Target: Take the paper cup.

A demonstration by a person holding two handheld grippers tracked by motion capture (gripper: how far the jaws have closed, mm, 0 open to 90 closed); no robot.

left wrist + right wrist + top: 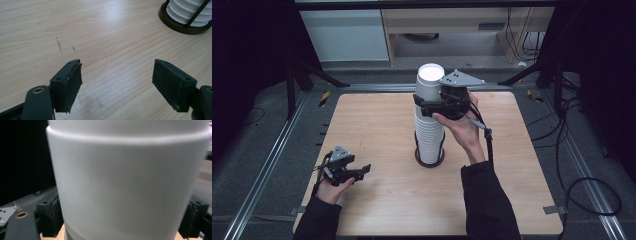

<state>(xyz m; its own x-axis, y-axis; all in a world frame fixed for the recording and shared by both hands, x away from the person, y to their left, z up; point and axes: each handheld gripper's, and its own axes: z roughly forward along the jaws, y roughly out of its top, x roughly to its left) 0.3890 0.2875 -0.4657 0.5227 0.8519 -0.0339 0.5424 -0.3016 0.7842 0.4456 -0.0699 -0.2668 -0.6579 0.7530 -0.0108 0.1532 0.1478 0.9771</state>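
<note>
Topping the stack of white cups [429,135] at the table's [382,210] middle, the uppermost cup [429,82] sits clamped between the right gripper's [426,106] jaws. Near left, the left gripper [362,171] hangs open, empty.

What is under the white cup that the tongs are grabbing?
Under the top cup, held by the right tongs, is a tall stack of white cups. It stands in a dark wire holder on the table. The holder's floor is covered by the cups.
</note>
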